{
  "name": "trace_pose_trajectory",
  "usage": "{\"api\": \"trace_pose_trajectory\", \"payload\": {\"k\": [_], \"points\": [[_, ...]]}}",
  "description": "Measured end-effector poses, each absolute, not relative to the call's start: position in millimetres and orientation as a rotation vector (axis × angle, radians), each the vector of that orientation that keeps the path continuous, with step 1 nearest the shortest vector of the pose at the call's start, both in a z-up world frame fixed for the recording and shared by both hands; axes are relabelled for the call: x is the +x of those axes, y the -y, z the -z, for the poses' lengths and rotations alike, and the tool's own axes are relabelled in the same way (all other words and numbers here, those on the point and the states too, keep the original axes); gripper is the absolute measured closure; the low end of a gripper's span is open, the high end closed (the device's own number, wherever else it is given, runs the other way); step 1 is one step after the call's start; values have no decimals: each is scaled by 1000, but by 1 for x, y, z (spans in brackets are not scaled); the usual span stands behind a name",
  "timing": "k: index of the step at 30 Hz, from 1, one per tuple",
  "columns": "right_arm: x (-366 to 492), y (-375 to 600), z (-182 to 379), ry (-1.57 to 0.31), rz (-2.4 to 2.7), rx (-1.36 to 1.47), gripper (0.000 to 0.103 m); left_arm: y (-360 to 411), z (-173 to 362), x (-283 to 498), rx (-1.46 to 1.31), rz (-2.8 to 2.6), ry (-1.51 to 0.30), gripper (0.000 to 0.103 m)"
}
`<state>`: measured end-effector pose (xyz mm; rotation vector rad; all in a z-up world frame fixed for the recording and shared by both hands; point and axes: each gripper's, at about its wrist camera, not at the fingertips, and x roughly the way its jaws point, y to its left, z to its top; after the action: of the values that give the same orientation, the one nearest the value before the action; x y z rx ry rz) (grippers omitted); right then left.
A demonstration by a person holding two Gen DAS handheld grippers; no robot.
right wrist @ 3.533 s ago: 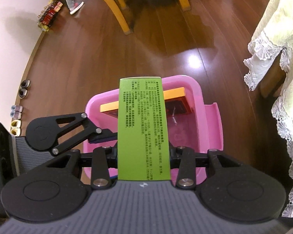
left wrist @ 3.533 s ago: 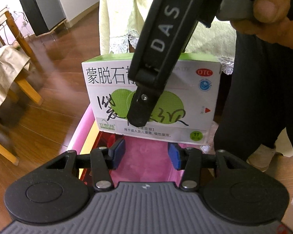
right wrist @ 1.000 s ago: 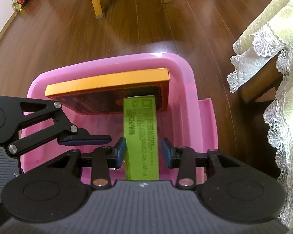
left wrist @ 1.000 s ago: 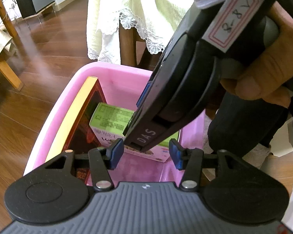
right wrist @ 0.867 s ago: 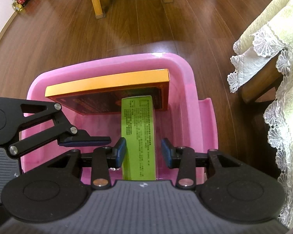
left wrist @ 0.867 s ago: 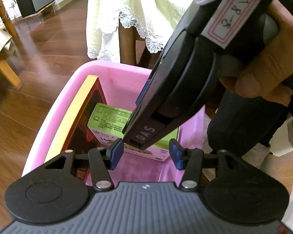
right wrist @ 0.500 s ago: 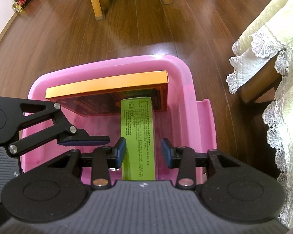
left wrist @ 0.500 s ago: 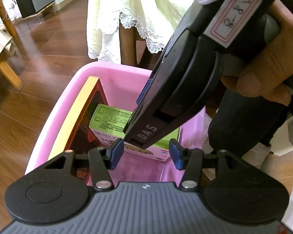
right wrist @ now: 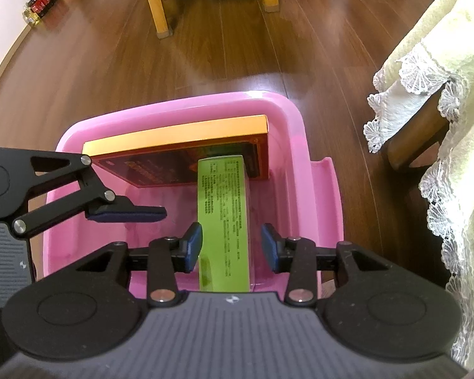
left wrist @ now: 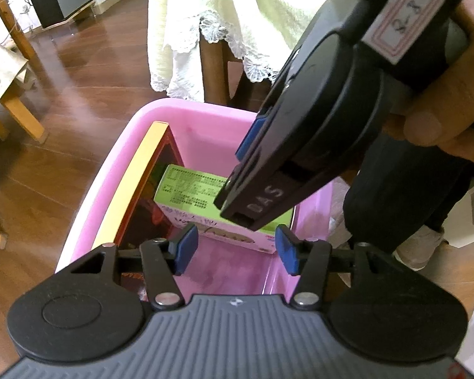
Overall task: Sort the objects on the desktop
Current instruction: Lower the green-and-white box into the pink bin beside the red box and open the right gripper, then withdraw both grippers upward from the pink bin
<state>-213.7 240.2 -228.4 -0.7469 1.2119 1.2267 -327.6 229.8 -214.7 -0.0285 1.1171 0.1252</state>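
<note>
So both tongs are spread open over the pink bin point(right wrist: 300, 132). Right tongs point(right wrist: 231, 248) straddle the green medicine box point(right wrist: 224, 218) without touching it, pads clear on both sides. Left tongs point(left wrist: 237, 249) hold nothing either, hovering over the bin's near end. That box stands on edge inside the bin, butted against the orange box point(right wrist: 177, 135) leaning on its far wall; the bin's on the wood floor point(right wrist: 142, 47).

Medicine box point(right wrist: 224, 218) in basin point(right wrist: 303, 145), against book point(right wrist: 180, 139)
</note>
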Motion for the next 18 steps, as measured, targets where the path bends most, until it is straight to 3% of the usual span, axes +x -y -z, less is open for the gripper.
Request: {"api": "trace_pose_trajectory", "payload": {"k": [6,14,16,18], "points": [[-213,-232,221,-1209,-1236,-724,53,-219,206,-334,-39,-181,-1132,32],[-211,-220,208,-1195,-1255,-679,47,-216,194,-333,-36,-252,-1139,27],[-209,-215,204,-1195,-1256,-659,43,-218,192,-329,-32,-269,-1139,26],[-208,-210,198,-1190,-1255,-635,25,-220,189,-326,-29,-285,-1140,24]]}}
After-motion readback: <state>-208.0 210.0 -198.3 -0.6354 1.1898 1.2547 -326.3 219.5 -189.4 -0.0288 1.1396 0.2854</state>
